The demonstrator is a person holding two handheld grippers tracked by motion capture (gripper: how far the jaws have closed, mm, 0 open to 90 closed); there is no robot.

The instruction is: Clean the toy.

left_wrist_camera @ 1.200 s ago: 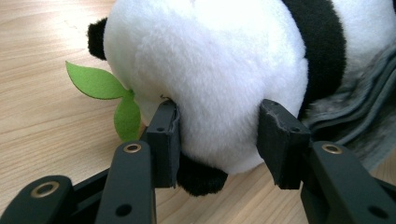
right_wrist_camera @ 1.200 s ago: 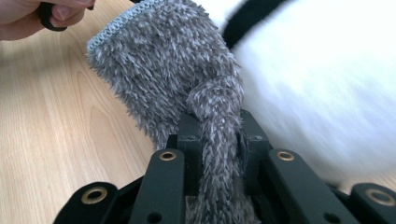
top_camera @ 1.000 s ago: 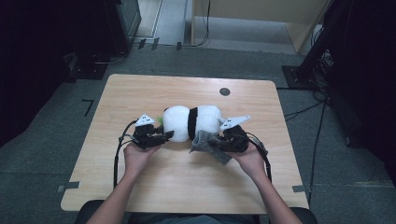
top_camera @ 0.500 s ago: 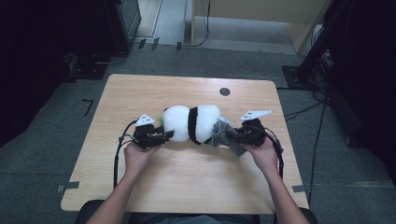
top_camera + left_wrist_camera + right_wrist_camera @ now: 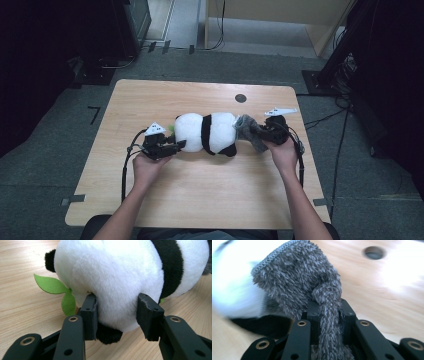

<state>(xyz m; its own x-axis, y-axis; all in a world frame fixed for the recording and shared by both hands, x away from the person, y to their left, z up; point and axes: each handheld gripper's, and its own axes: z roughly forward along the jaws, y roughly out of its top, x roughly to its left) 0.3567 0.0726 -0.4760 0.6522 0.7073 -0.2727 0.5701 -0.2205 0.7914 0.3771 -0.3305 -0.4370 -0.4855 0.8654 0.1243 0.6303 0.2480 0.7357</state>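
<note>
Grip check: we clamp left gripper (image 5: 117, 315) on black-and-white plush panda (image 5: 207, 132), mid-table. Right gripper (image 5: 328, 312) jaws together on grey fuzzy knit sock (image 5: 297, 282), just beside panda's far end. We pull straight, steady, panda pinned.

The left gripper (image 5: 117, 315) pinches the white end of a plush panda (image 5: 117, 277) between its two black pads. The panda lies on a wooden table (image 5: 22, 307), with green felt leaves (image 5: 53, 287) beside it.

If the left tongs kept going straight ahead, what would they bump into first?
The left tongs would push straight into the plush panda: its white body already sits between them, squeezed by both jaws.
</note>
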